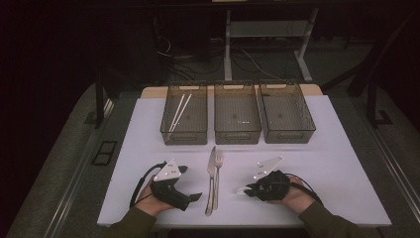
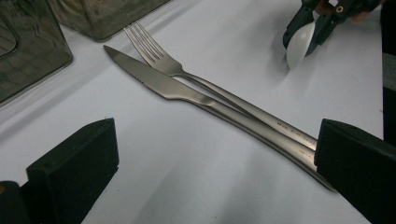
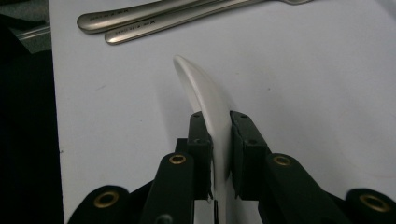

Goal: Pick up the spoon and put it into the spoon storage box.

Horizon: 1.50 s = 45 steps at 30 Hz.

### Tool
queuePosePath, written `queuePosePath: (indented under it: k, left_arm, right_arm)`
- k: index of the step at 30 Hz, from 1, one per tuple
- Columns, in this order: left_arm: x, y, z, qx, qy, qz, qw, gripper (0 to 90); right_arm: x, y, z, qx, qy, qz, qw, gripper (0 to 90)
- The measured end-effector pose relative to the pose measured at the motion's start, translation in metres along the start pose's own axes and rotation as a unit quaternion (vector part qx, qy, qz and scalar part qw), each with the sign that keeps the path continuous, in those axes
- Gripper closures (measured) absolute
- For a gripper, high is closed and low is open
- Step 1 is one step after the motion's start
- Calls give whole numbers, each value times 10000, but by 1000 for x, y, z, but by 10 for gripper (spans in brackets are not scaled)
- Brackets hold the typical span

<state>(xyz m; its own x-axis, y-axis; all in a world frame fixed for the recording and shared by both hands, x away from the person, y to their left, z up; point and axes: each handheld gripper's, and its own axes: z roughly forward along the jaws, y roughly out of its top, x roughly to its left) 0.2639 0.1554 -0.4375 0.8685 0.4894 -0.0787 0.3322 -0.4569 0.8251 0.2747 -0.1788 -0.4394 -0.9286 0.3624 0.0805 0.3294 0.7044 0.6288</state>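
The right gripper [image 3: 218, 140] is clamping a white spoon [image 3: 205, 98], its bowl jutting out ahead of the jaws. The left gripper [image 2: 210, 154] is gaping wide and holding nothing, with the knife [image 2: 187, 93] and fork [image 2: 159, 58] lying just ahead of its jaws.

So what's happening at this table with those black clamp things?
A person sits at a white table with a two-jaw gripper in each hand. The right gripper is clamped on a white plastic spoon. The left gripper rests open beside a metal knife and fork lying side by side, untouched. Three mesh bins stand in a row at the back; the left bin holds white chopsticks.
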Motion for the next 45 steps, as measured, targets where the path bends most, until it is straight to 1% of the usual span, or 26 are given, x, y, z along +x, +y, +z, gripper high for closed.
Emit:
queuePosePath:
  k: [5, 6, 9, 11, 12, 15, 16, 20, 22, 25, 29, 33, 37, 42, 45]
  left_arm:
    - [-1, 1, -1, -31, 36, 10, 10000, 0]
    - [-1, 1, -1, -27, 36, 17, 10000, 0]
    - [-1, 1, -1, -47, 22, 3, 10000, 0]
    - [0, 1, -1, -52, 24, -9, 10000, 0]
    - [0, 1, -1, -57, 22, -6, 10000, 0]
    - [0, 1, -1, -53, 20, -22, 10000, 0]
    - [0, 1, -1, -58, 20, -27, 10000, 0]
    - [0, 1, -1, -57, 16, 10, 10000, 0]
    - [0, 1, -2, -65, 11, -17, 10000, 0]
    - [0, 1, -2, -66, 12, -36, 10000, 0]
    - [0, 1, -1, -70, 11, -35, 10000, 0]
    - [0, 2, -3, -122, 52, -15, 9999, 0]
    - [0, 2, -3, -180, 51, -19, 9998, 0]
    - [0, 2, -3, -161, 30, -14, 9999, 0]
    - [0, 2, -2, -192, 28, -38, 9998, 0]
  right_arm:
    - [-3, 3, -6, -64, -75, 105, 9999, 795]
    - [-3, 4, -7, -108, -33, 197, 9997, 795]
    - [-6, 9, -12, -143, -99, 200, 9997, 795]
    - [-9, 13, -14, -178, -92, 276, 9994, 795]
    - [-11, 15, -16, -171, -142, 259, 9994, 795]
    - [-18, 20, -21, -230, -202, 327, 9990, 795]
    - [-21, 23, -24, -287, -206, 398, 9986, 795]
    - [-34, 33, -32, -374, -357, 496, 9974, 795]
    - [-41, 38, -36, -413, -407, 470, 9972, 795]
    - [-50, 47, -41, -500, -471, 545, 9961, 795]
    - [-62, 59, -47, -583, -563, 572, 9951, 795]
    - [-72, 72, -51, -589, -652, 588, 9944, 795]
    - [-83, 86, -54, -562, -758, 585, 9938, 795]
    - [-98, 100, -52, -517, -907, 606, 9927, 795]
    - [-107, 109, -50, -475, -984, 629, 9920, 795]
